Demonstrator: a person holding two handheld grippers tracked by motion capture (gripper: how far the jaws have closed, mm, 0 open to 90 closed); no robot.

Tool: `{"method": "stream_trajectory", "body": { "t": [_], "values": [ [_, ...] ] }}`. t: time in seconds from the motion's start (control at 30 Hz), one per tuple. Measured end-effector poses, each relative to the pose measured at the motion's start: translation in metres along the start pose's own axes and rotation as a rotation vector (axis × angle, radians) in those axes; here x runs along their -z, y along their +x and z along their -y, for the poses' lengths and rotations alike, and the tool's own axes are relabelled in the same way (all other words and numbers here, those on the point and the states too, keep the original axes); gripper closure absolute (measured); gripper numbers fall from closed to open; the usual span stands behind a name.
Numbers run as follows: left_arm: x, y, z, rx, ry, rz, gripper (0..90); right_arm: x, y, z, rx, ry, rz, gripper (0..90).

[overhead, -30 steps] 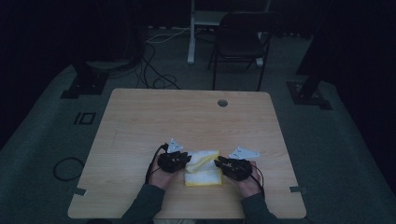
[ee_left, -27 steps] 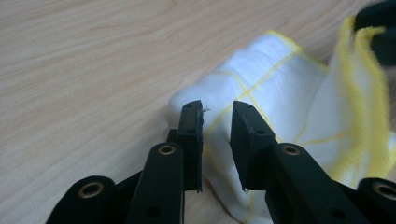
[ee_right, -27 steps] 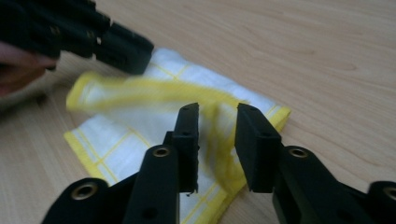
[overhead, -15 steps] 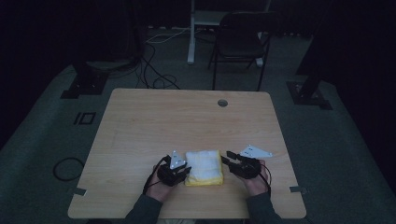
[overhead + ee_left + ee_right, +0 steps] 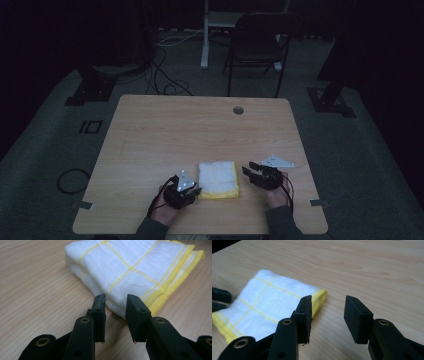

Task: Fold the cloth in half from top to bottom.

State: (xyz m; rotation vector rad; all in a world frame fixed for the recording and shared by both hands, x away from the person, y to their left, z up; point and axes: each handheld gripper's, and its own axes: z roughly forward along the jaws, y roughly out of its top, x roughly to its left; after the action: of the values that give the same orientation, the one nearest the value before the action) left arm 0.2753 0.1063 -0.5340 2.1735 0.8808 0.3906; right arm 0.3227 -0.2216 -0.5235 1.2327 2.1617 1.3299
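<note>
Folded cloth (image 5: 218,179) lies flat on the table (image 5: 200,130), squared up between both tools. Left gripper (image 5: 115,307) sits at its near corner, jaws just opened, nothing pinched. Right gripper (image 5: 327,308) stands just off the yellow edge, jaws parting too, empty, looks like a release after the fold.

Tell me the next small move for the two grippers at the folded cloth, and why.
Probably draw both back from the cloth. It lies folded flat on the table. The left gripper and right gripper have just been opening their jaws, nothing is pinched between them, and the right one already stands off the cloth's edge.
</note>
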Motion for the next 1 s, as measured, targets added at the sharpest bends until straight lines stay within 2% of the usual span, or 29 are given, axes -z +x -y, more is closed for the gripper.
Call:
{"method": "stream_trajectory", "body": {
  "t": [0.03, 0.1, 0.27, 0.3, 0.43, 0.57, 0.6, 0.63, 0.67, 0.7, 0.73, 0.8, 1.0],
  "values": [
    [0.000, 0.000, 0.000, 0.000, 0.000, 0.000, 69.8, 0.000, 0.000, 0.000, 0.000, 0.000, 0.000, 57.7],
    [0.001, 0.004, 0.001, 0.014, -0.007, -0.006, 69.8, -0.001, -0.005, 0.002, 0.004, 0.017, 0.030, 57.1],
    [0.003, 0.011, 0.002, 0.037, -0.010, -0.013, 69.7, -0.004, -0.010, 0.006, -0.012, 0.036, 0.050, 56.8],
    [0.004, 0.017, 0.004, 0.063, -0.023, -0.014, 69.7, -0.006, -0.010, 0.007, 0.003, 0.054, 0.071, 56.1],
    [0.004, 0.027, 0.006, 0.103, -0.028, -0.040, 69.3, -0.009, -0.012, 0.008, 0.009, 0.081, 0.095, 55.3],
    [0.005, 0.035, 0.007, 0.122, -0.031, -0.055, 68.4, -0.010, -0.014, 0.008, 0.013, 0.089, 0.111, 54.9],
    [0.005, 0.041, 0.007, 0.141, -0.032, -0.068, 68.3, -0.011, -0.017, 0.009, 0.008, 0.096, 0.121, 54.8],
    [0.005, 0.041, 0.007, 0.141, -0.032, -0.068, 68.3, -0.011, -0.017, 0.009, 0.008, 0.096, 0.121, 54.8],
    [0.007, 0.047, 0.008, 0.160, -0.035, -0.072, 68.3, -0.011, -0.020, 0.009, 0.001, 0.101, 0.137, 54.8],
    [0.007, 0.047, 0.008, 0.160, -0.035, -0.072, 68.3, -0.011, -0.020, 0.009, -0.002, 0.103, 0.142, 54.8],
    [0.009, 0.055, 0.007, 0.179, -0.043, -0.086, 68.3, -0.011, -0.021, 0.009, -0.006, 0.103, 0.148, 54.8],
    [0.011, 0.059, 0.008, 0.195, -0.046, -0.091, 68.3, -0.011, -0.022, 0.010, -0.013, 0.105, 0.151, 54.7],
    [0.013, 0.067, 0.008, 0.215, -0.050, -0.101, 68.3, -0.010, -0.024, 0.010, -0.021, 0.105, 0.164, 54.6]
  ]
}}
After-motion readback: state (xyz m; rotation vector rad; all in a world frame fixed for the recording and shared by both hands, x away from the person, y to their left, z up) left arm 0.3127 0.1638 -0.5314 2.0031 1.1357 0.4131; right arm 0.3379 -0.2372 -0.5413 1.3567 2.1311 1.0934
